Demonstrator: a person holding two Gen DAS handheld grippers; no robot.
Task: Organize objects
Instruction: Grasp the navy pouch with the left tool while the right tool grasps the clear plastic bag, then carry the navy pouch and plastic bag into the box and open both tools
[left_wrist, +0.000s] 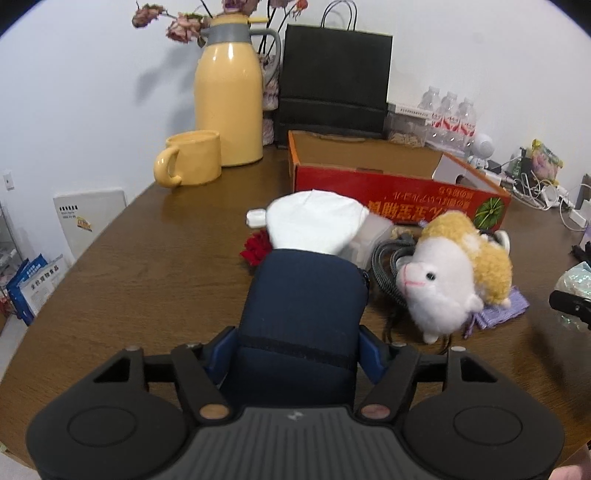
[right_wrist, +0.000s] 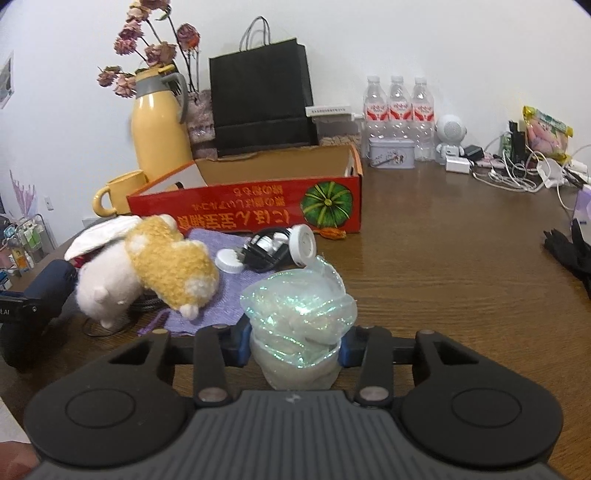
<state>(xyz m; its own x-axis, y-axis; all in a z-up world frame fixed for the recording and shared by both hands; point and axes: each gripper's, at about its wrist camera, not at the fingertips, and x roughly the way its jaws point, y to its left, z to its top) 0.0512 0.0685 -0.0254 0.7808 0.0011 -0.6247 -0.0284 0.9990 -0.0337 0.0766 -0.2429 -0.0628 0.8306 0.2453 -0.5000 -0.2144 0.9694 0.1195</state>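
Navy fabric pouch, iridescent crinkly plastic bag, white-and-tan plush toy, red cardboard box with green pumpkin print, brown wood-grain counter.

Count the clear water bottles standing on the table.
3, in a row by the wall right of the black bag: left, middle, right. Others may be hidden.

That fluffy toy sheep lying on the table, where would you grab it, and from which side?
Grip the toy sheep across its yellow woolly back, coming down from above. It lies on its side on the purple cloth, so the rounded middle faces up and should squash evenly between two fingers. The head and small feet look too narrow, and cables crowd its far side. Both grippers are busy now, so one must unload first.
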